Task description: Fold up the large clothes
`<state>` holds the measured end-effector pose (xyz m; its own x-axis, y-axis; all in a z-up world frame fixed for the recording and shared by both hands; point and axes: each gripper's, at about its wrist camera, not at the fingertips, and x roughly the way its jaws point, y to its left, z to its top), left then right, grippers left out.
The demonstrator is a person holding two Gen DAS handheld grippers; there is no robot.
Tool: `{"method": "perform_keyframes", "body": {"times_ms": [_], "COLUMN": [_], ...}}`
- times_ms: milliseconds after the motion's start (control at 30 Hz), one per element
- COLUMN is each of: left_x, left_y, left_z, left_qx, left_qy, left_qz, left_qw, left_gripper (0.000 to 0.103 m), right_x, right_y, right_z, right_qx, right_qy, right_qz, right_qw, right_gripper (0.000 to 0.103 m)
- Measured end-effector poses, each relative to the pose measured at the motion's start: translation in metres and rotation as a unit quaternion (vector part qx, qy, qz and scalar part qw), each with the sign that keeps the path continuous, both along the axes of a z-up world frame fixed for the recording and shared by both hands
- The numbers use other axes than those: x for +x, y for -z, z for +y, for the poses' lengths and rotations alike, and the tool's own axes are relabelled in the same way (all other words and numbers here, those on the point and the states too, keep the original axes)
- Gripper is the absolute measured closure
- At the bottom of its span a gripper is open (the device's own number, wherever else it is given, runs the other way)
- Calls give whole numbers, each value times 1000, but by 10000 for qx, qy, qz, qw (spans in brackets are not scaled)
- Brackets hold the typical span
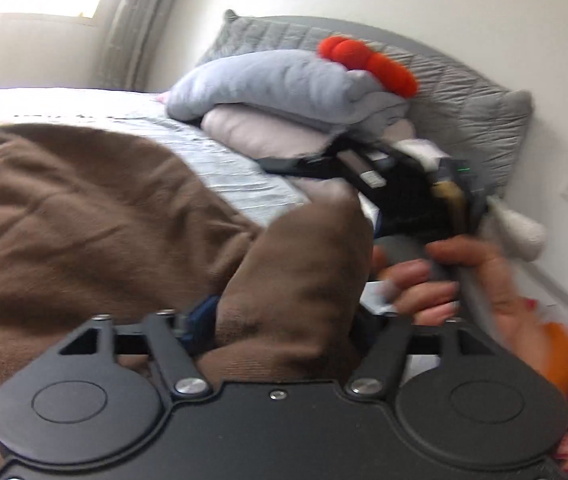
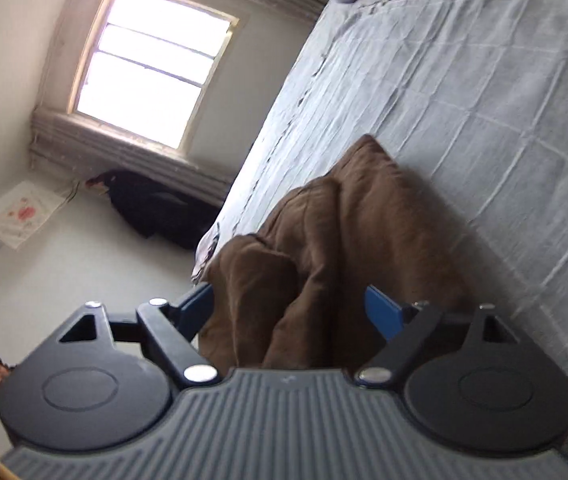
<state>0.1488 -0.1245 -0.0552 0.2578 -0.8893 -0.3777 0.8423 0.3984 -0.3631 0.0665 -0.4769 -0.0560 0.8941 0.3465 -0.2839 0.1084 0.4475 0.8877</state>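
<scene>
Nowhere legible writing: brown garment (image 2: 324, 248) between right gripper (image 2: 292, 312) fingers.

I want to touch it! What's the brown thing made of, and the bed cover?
The brown garment looks like soft, matte knit or fleece: thick rounded folds, slightly fuzzy. The grey bed cover looks like thin woven cotton, with fine creases and a stitched grid.
</scene>
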Motion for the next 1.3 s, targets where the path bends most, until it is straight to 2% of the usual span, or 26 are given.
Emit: {"method": "perform_keyframes", "body": {"times_ms": [67, 167, 267, 400, 433, 500, 533, 567, 633, 700, 800, 867, 933, 1000, 1033, 1100, 1133, 1167, 1200, 1233, 1300], "left_x": [-5, -8, -2, 13, 18, 32, 40, 48, 61, 68, 71, 71, 71, 73, 76, 83, 87, 91, 95, 100, 108], "left_y": [-10, -19, -30, -32, -30, -23, -19, -14, -5, 1, 4, 4, 5, 9, 13, 22, 27, 31, 35, 38, 45], "left_z": [9, 32, 58, 101, 109, 116, 117, 118, 120, 119, 112, 102, 93, 85, 81, 72, 70, 66, 63, 60, 55], "left_qx": [-80, -158, -103, -3, 81, 188, 199, 209, 210, 91, -138, -195, -213, -212, -202, -174, -172, -171, -166, -162, -223], "left_qy": [163, 172, -50, -549, -735, -1029, -1163, -1307, -1602, -1742, -1744, -1712, -1661, -1581, -1565, -1534, -1514, -1483, -1468, -1446, -1400], "left_qz": [137, 343, 478, 471, 473, 592, 709, 842, 1119, 1325, 1539, 1603, 1614, 1679, 1749, 1959, 2079, 2185, 2268, 2338, 2488], "left_qw": [9997, 9991, 9988, 9974, 9961, 9928, 9905, 9876, 9805, 9757, 9725, 9719, 9726, 9728, 9719, 9684, 9662, 9644, 9627, 9613, 9581], "left_gripper": [14, 13, 6, 3, 2, 2, 2, 2, 2, 2, 2, 2, 2, 2, 2, 2, 2, 2, 2, 2, 2], "right_x": [13, 26, 47, 66, 65, 80, 86, 88, 88, 78, 60, 48, 41, 37, 38, 40, 37, 34, 28, 25, 25], "right_y": [1, -2, -2, -10, -14, -17, -20, -26, -45, -70, -98, -107, -100, -77, -61, -26, -13, -4, 1, 2, 3], "right_z": [12, 21, 22, 22, 27, 35, 40, 47, 61, 70, 61, 47, 22, -5, -16, -33, -36, -39, -41, -42, -46], "right_qx": [-240, -554, -680, -833, -921, -1236, -1402, -1613, -2122, -2433, -2404, -2391, -2254, -2049, -2003, -1943, -1971, -1939, -1880, -1835, -1682], "right_qy": [-232, -391, -513, -826, -905, -1044, -1130, -1161, -1177, -1122, -1024, -854, -712, -518, -457, -366, -290, -259, -216, -190, -350], "right_qz": [36, 178, 405, 577, 629, 801, 810, 790, 598, 245, -252, -458, -497, -219, -4, 621, 844, 865, 805, 779, 683], "right_qw": [9994, 9975, 9955, 9914, 9896, 9836, 9803, 9769, 9683, 9631, 9649, 9661, 9704, 9772, 9787, 9783, 9763, 9768, 9786, 9797, 9828], "right_gripper": [17, 17, 17, 18, 21, 44, 64, 74, 83, 87, 89, 89, 89, 89, 85, 71, 59, 44, 36, 23, 18]}}
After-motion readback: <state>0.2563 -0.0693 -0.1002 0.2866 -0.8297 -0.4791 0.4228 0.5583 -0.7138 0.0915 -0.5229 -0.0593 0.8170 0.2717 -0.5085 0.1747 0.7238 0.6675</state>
